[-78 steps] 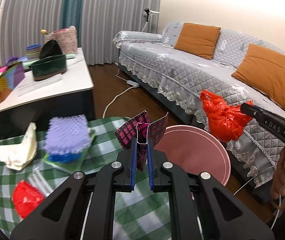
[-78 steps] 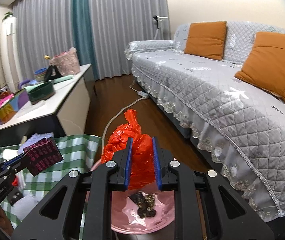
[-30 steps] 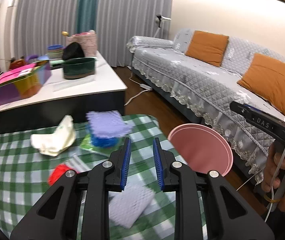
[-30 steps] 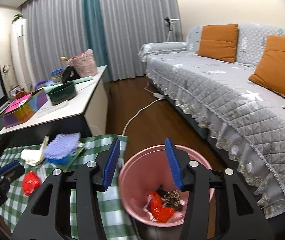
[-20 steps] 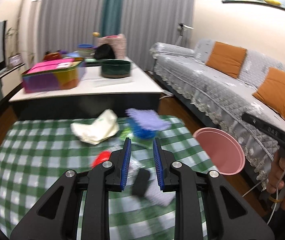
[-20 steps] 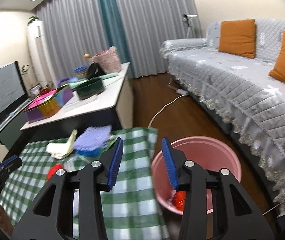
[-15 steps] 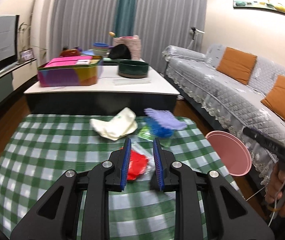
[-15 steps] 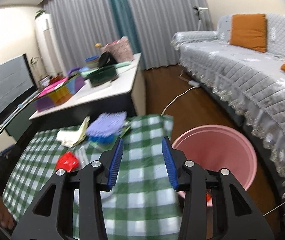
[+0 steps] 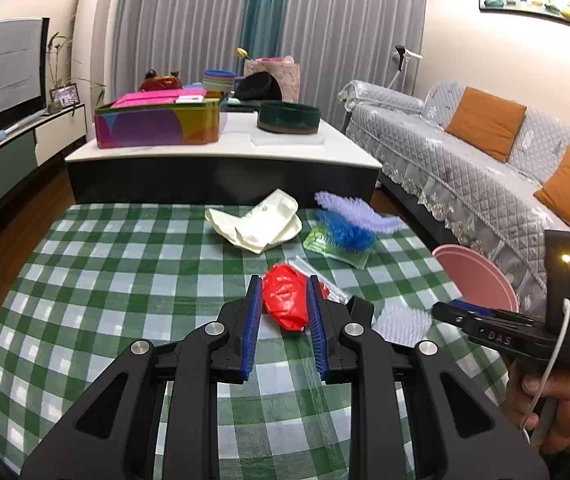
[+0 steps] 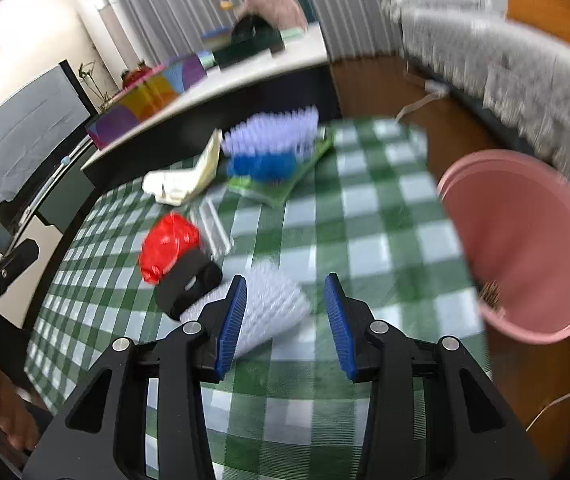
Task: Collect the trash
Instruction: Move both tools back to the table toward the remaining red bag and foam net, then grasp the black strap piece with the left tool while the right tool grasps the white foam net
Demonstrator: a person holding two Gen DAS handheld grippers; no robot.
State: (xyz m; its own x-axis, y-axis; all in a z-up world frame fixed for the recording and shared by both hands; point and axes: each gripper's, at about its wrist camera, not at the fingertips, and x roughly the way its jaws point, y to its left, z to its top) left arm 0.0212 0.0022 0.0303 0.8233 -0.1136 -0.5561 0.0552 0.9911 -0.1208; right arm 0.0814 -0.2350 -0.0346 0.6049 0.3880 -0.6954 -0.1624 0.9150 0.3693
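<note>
A crumpled red plastic bag (image 9: 285, 300) lies on the green checked tablecloth (image 9: 125, 280). It shows through the gap of my open left gripper (image 9: 283, 286), just past the fingertips, and the pads are not pressing on it. My right gripper (image 10: 285, 300) is open and low over a white bumpy foam piece (image 10: 269, 308), which sits by its left pad. A black object (image 10: 187, 284) lies between the foam and the red bag (image 10: 169, 246). The pink bin (image 10: 525, 240) stands off the table's right edge with some trash inside.
Further back on the cloth lie a cream paper container (image 9: 261, 224), a clear plastic wrapper (image 9: 313, 272) and a blue and lilac foam stack on a green tray (image 9: 345, 232). A white coffee table (image 9: 225, 152) with boxes stands behind, and a grey sofa (image 9: 465, 168) runs along the right.
Both grippers let go of the trash they carried and swung from the bin back over the table. The left came up to the red bag; the right dropped to the white foam.
</note>
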